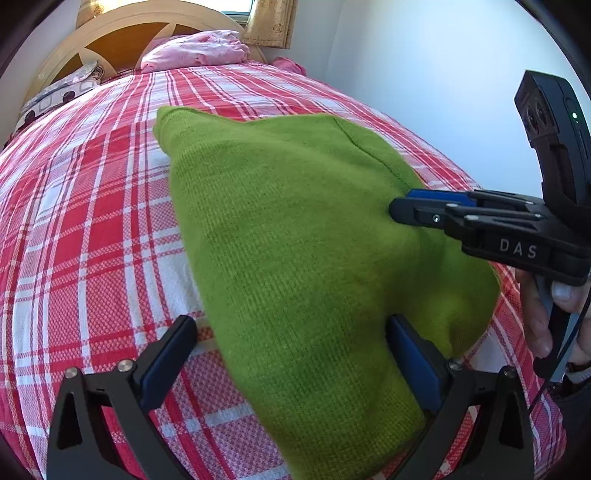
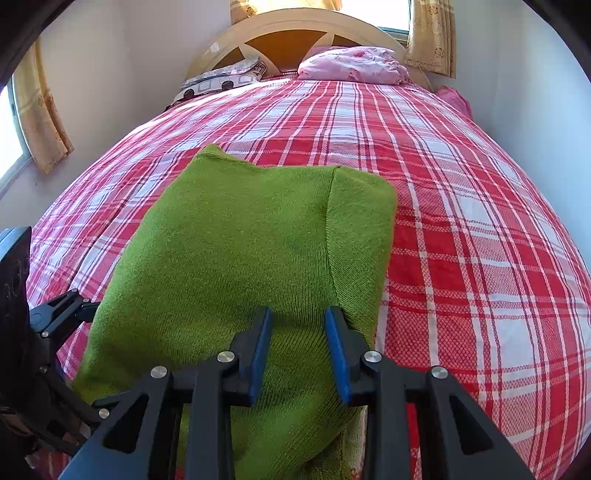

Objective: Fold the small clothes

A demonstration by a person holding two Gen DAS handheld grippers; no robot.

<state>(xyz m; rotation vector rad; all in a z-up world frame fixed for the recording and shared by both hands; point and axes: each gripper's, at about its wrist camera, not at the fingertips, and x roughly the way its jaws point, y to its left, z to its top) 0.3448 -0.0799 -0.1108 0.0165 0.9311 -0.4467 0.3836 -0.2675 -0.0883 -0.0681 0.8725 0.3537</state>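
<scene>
A green knitted garment [image 1: 295,229] lies folded lengthwise on the red-and-white plaid bedspread [image 1: 92,221], with one sleeve folded over its right side [image 2: 358,229]. My left gripper [image 1: 291,350] is open wide, its blue-padded fingers [image 1: 170,354] straddling the garment's near end without pressing it. My right gripper [image 2: 299,347] hovers over the garment's [image 2: 240,258] near right part. It is open, with a narrow gap between the pads and cloth showing between them. In the left wrist view the right gripper [image 1: 400,205] reaches in from the right, tips at the garment's right edge.
A pink bundle of bedding [image 2: 351,62] and a patterned pillow [image 2: 218,81] lie at the wooden headboard [image 2: 295,26]. White walls flank the bed, and curtains [image 2: 40,122] hang by the windows. A person's hand [image 1: 543,317] holds the right gripper's handle.
</scene>
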